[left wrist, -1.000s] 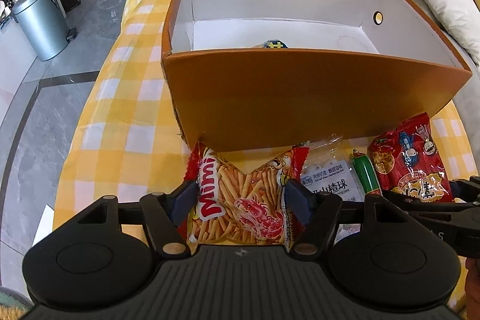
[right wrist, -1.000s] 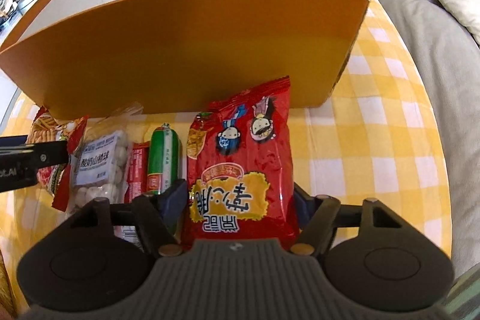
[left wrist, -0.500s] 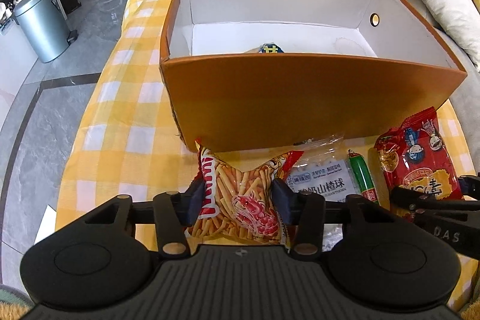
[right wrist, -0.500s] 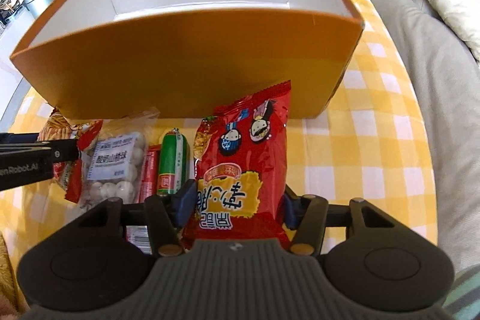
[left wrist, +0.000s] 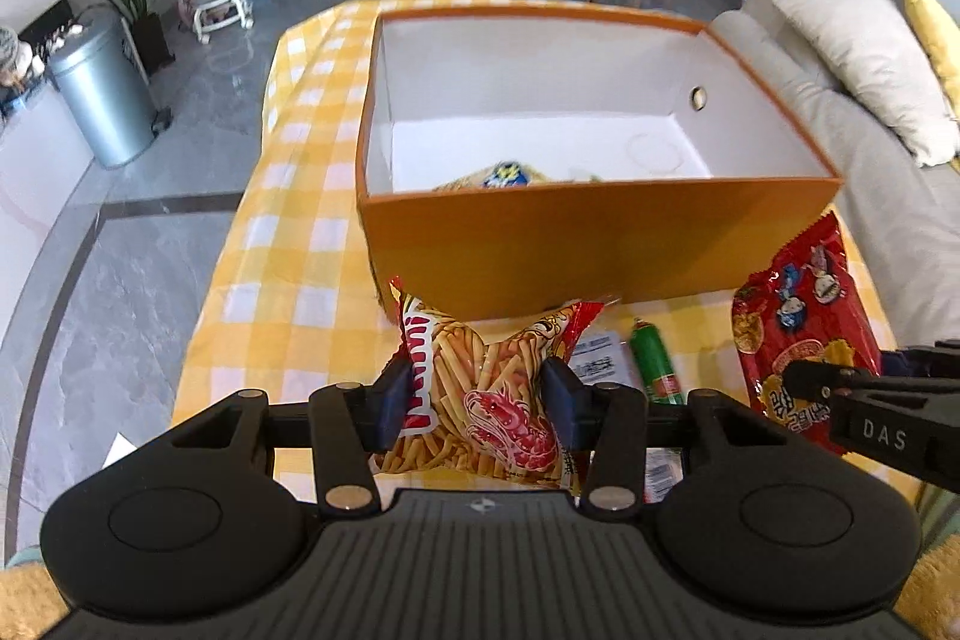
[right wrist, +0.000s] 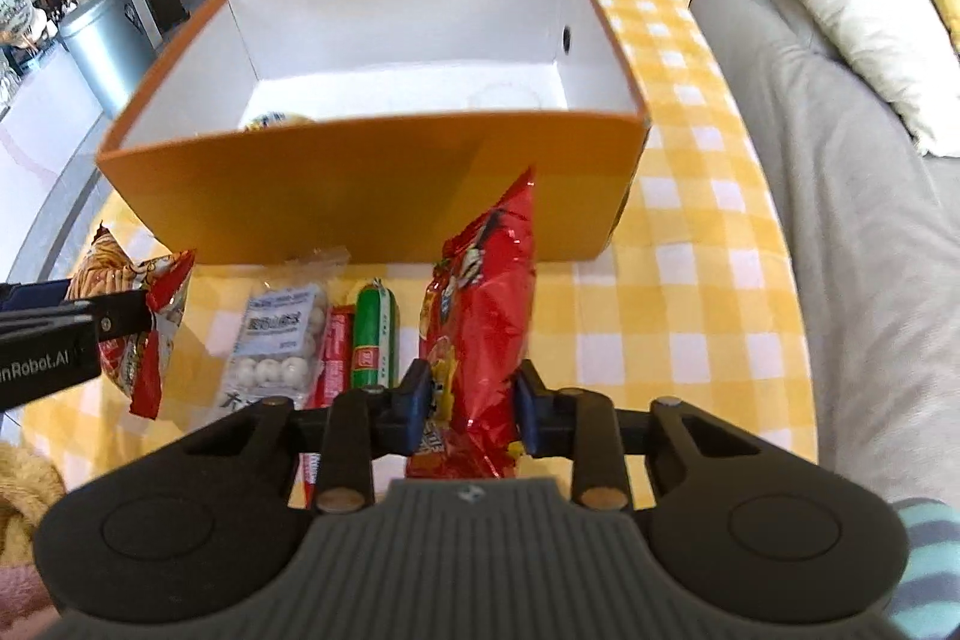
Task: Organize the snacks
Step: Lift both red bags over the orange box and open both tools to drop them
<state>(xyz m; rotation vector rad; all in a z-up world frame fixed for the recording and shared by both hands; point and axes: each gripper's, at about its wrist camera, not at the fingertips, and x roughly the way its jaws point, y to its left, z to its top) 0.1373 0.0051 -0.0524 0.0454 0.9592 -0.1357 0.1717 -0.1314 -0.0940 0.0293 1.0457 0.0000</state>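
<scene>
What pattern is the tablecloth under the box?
Yellow-and-white check tablecloth, clearest in the right wrist view.

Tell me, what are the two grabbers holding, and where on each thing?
The left gripper squeezes the shrimp-stick bag across its middle. The right gripper pinches the red snack bag near its lower end.

Glossy crinkled foil snack bags (right wrist: 480,304); matt orange cardboard box (left wrist: 600,244); woven checked cloth (left wrist: 288,304); brushed metal bin (left wrist: 102,100); polished stone floor (left wrist: 90,280).
</scene>
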